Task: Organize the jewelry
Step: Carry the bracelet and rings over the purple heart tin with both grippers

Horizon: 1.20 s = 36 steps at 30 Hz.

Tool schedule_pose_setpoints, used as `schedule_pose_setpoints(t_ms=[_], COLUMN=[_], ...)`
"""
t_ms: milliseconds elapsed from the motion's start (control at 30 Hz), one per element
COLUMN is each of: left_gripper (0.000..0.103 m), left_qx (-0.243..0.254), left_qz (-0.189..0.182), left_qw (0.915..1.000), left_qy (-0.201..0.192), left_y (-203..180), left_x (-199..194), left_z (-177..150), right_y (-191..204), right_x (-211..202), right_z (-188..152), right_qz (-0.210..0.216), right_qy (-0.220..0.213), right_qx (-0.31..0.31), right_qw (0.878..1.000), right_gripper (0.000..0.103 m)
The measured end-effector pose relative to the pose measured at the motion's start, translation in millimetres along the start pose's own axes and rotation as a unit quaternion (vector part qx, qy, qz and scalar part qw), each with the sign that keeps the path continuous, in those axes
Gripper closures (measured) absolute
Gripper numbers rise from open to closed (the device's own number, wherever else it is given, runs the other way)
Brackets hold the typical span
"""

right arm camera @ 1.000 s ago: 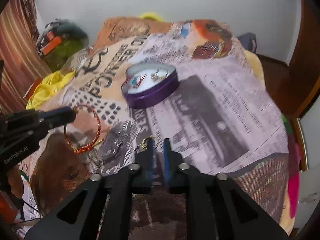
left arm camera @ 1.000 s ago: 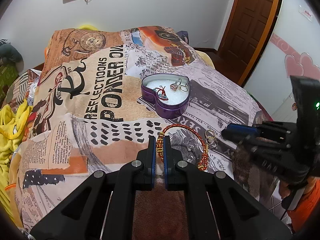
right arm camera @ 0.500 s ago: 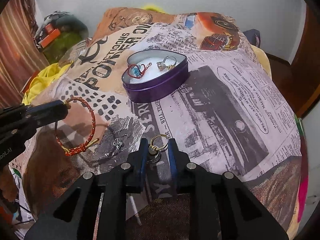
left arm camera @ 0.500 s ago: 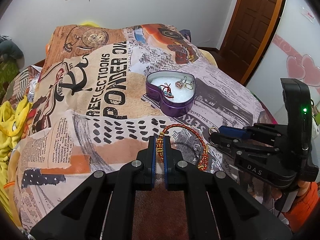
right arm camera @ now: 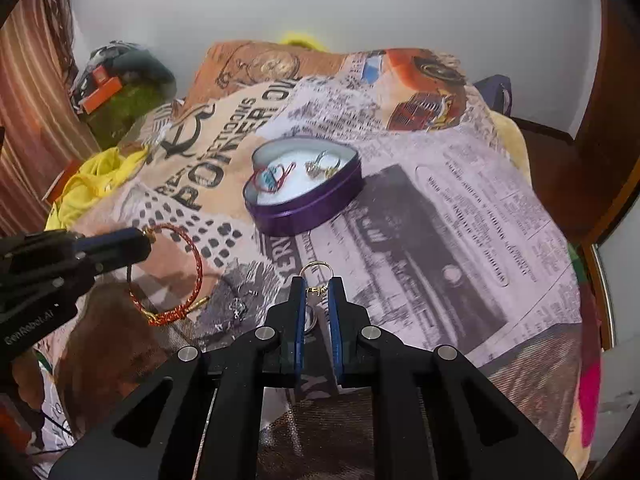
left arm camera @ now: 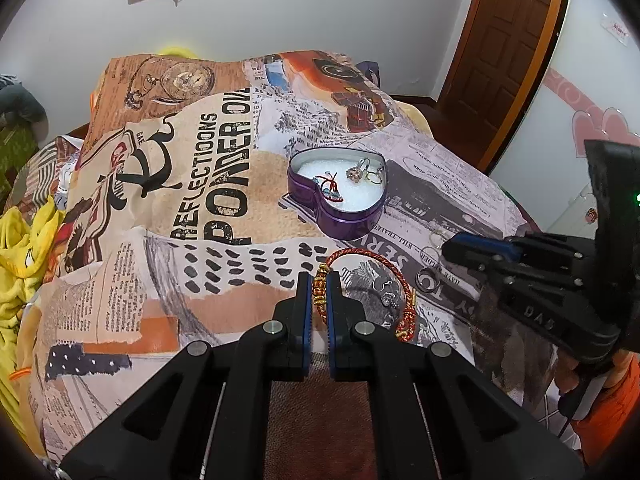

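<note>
A purple heart-shaped tin (left arm camera: 344,226) (right arm camera: 308,212) sits mid-bed on the printed blanket, holding a red string piece and gold rings on white padding. My left gripper (left arm camera: 319,280) (right arm camera: 146,238) is shut on the beaded end of a red-and-gold bracelet (left arm camera: 384,258) (right arm camera: 198,268), whose loop rests on the cloth. To its right, my right gripper (right arm camera: 317,284) (left arm camera: 446,246) is closing its jaws on a gold hoop earring (right arm camera: 316,263). The pads pinch the clasp, and the hoop sticks out past the fingertips.
A silver ring (left arm camera: 418,280) and a small silver earring (left arm camera: 384,294) (right arm camera: 240,308) lie on the blanket between the two grippers. Yellow cloth (left arm camera: 20,248) is bunched at the bed's left side. A wooden door (left arm camera: 508,60) stands at the right.
The right gripper's jaws have narrowed onto the gold hoop earring and lifted it slightly. The left gripper has kept still, holding the bracelet.
</note>
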<state>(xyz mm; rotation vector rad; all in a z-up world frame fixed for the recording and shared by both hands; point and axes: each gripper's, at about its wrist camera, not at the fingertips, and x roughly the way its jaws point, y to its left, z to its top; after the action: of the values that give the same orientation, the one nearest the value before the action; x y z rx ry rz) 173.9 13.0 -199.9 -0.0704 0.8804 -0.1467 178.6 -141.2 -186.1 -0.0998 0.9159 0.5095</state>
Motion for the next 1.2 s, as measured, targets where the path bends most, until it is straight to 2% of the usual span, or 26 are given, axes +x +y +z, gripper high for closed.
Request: schedule_pose_setpoints(t_ms=[400,667,967,1200], left_gripper=[0.098,0.098,0.098,0.098], left_qx=[0.021,0.029,0.032,0.039], left_qz=[0.003,0.015,0.009,0.002], left_qw=[0.9994,0.9988,0.9992,0.9992], left_qy=[-0.027,-0.037,-0.023,0.001], left_y=[-11,-10,-7,-6], left_x=[0,14,45,74], left_z=[30,57,85,91], right_y=[2,2,3,0], right_x=[-18,-19,-7,16], right_z=[19,35,51,62], right_qz=[-0.006,0.001,0.009,0.024], right_qy=[-0.041,-0.062,-0.067,-0.051], right_qx=[-0.008,-0.013,-0.020,-0.019], right_qw=[0.999,0.998,0.997,0.998], right_gripper=[0.093,0.093,0.093,0.093])
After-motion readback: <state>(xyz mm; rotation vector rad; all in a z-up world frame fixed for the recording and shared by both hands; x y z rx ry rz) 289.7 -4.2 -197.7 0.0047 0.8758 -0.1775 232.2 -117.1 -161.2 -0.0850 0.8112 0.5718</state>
